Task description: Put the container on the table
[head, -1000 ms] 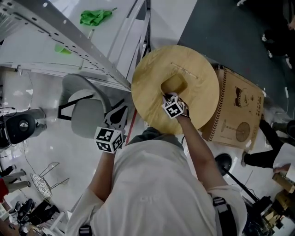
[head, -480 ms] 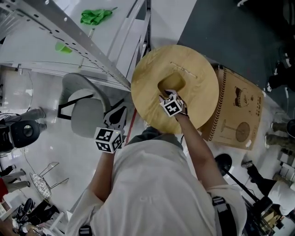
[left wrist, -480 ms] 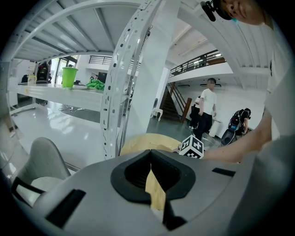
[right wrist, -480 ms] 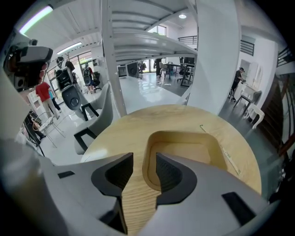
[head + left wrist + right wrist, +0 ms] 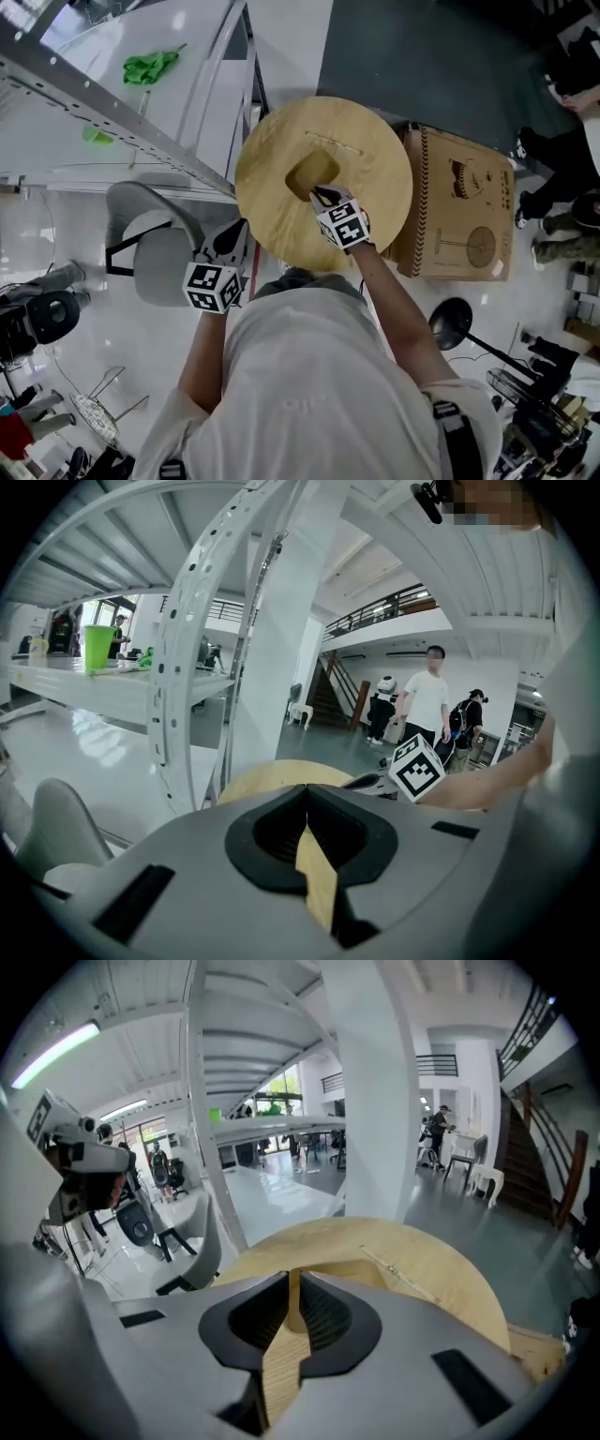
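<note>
The left gripper [image 5: 232, 244] is clamped on the wooden container [image 5: 375, 173] at its seven o'clock rim. The right gripper [image 5: 319, 195] has its jaws closing on the edge of the hole [image 5: 307, 174].

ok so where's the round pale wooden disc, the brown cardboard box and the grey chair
round pale wooden disc [image 5: 375, 169], head view, bare top right of its cutout
brown cardboard box [image 5: 459, 206], head view, middle of its printed top
grey chair [image 5: 164, 267], head view, seat

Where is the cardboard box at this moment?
In the head view, the cardboard box lies flat at the right of the picture, directly beside the right edge of the round wooden container, which overlaps its left side.
</note>
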Tool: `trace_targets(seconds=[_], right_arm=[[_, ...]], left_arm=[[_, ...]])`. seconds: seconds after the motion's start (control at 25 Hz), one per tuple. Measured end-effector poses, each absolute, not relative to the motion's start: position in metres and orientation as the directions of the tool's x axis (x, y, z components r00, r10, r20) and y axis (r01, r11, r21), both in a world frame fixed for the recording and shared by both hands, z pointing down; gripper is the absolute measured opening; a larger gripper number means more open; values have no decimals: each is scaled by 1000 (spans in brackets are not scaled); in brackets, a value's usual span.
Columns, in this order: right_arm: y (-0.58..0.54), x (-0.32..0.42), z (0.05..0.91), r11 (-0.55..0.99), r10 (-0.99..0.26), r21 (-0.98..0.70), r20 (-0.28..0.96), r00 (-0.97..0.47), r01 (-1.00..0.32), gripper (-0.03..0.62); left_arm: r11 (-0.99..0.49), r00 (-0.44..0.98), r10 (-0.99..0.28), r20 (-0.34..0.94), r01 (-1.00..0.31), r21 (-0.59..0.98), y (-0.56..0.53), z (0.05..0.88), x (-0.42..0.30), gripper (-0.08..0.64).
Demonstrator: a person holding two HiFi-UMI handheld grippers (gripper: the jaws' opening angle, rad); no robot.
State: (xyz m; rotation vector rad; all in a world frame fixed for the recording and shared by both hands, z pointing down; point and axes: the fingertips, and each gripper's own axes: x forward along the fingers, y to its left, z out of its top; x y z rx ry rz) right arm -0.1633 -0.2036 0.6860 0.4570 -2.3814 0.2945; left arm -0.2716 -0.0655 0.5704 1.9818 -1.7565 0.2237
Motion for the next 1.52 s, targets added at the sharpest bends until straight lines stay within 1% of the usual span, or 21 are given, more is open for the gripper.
trace_targets(seconds=[0.24, 0.64, 1.12, 1.52], right_arm=[[-215, -113, 637, 870, -333, -89, 618, -712, -485, 40], [-202, 10, 566, 746, -516, -128, 510, -688, -654, 34], [-176, 134, 492, 586, -715, -128, 384, -584, -800, 34], [-152, 203, 465, 487, -806, -132, 314, -503, -863, 34]], left_arm=[[-158, 245, -887, 391, -957, 242, -104, 552, -245, 17], [-334, 396, -862, 317, -913, 234, -145, 517, -157, 17], [-500, 548, -800, 244, -834, 234, -170, 484, -66, 17], [-597, 639, -748, 179, -766, 241, -176, 461, -3, 17]])
